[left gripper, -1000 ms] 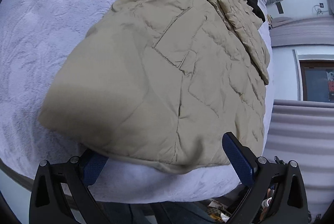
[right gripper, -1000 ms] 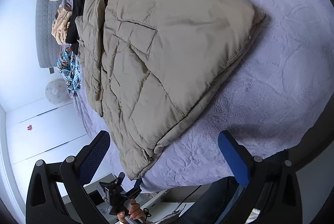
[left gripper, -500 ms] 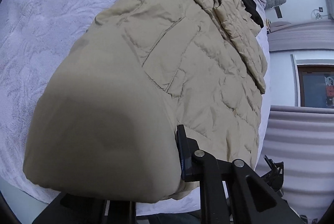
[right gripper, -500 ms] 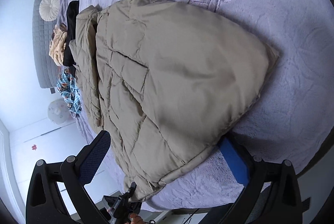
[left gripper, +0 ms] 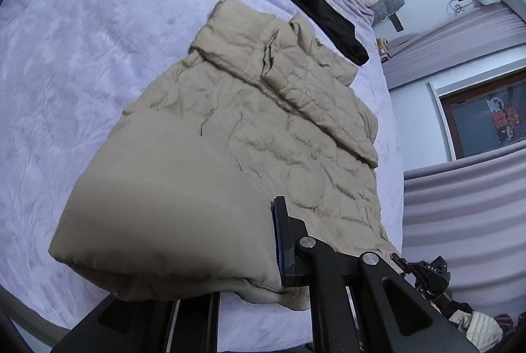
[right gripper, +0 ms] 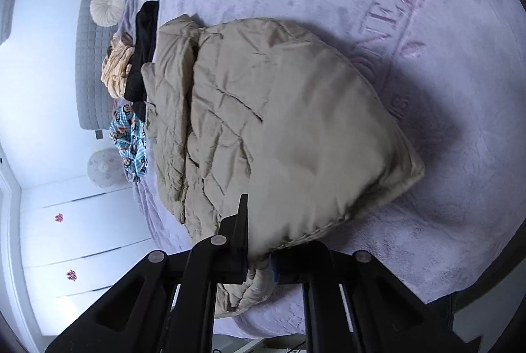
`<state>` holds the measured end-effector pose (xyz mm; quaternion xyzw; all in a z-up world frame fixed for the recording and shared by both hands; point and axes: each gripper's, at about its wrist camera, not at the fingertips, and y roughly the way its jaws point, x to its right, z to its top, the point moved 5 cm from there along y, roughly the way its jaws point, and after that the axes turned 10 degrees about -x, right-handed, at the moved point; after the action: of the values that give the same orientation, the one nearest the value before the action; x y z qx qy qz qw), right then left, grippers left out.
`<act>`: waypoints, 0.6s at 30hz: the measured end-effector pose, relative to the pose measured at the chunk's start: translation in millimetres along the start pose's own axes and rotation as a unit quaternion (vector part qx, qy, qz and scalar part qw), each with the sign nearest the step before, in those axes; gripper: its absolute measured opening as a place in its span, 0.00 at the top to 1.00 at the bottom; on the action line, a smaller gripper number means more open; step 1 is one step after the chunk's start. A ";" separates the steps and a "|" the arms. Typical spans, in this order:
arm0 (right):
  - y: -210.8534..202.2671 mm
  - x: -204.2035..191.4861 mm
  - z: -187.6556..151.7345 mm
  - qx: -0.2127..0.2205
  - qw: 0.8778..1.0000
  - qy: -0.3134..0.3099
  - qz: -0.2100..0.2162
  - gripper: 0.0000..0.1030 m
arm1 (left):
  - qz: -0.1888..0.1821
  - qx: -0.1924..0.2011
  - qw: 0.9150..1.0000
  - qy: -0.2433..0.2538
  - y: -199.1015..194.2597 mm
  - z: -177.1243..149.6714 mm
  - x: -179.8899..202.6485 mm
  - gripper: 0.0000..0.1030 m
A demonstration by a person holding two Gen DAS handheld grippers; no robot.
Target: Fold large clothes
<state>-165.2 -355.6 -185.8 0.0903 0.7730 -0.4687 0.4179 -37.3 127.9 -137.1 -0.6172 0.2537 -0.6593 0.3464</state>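
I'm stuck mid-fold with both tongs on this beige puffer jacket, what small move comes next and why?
Probably lift the near hem and carry it toward the collar. Both the left tongs and right tongs are closing on the hem of the beige puffer jacket, which lies lengthwise on the bed.

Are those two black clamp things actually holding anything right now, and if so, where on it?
Yes. Both are closing on the beige padded jacket at its near bottom edge: the left gripper on one end, the right gripper on the other, fabric pinched between their fingers.

Both your tools, wide apart a second ago, are closing on the jacket (left gripper: 230,162) hem, which has lifted.
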 end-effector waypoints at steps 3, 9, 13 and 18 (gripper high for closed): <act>-7.7 -35.8 9.2 0.005 0.998 -0.063 -0.025 0.91 | 0.005 0.028 0.999 0.017 -15.1 21.9 22.5 0.88; -17.4 -118.8 37.1 0.017 0.977 -0.196 -0.080 0.92 | 0.047 0.074 0.995 0.044 -22.6 81.1 68.3 0.88; -9.9 -176.5 67.5 0.012 0.960 -0.263 -0.092 0.92 | 0.072 0.105 0.991 0.036 -19.4 128.5 89.1 0.88; 22.1 -251.2 116.1 0.002 0.939 -0.327 -0.108 0.92 | 0.105 0.118 0.987 0.031 3.8 194.4 95.7 0.88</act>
<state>71.1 -373.1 -41.1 -0.1510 0.5978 -0.5164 0.5943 155.8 70.0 -57.7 -0.5215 0.2479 -0.6636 0.4757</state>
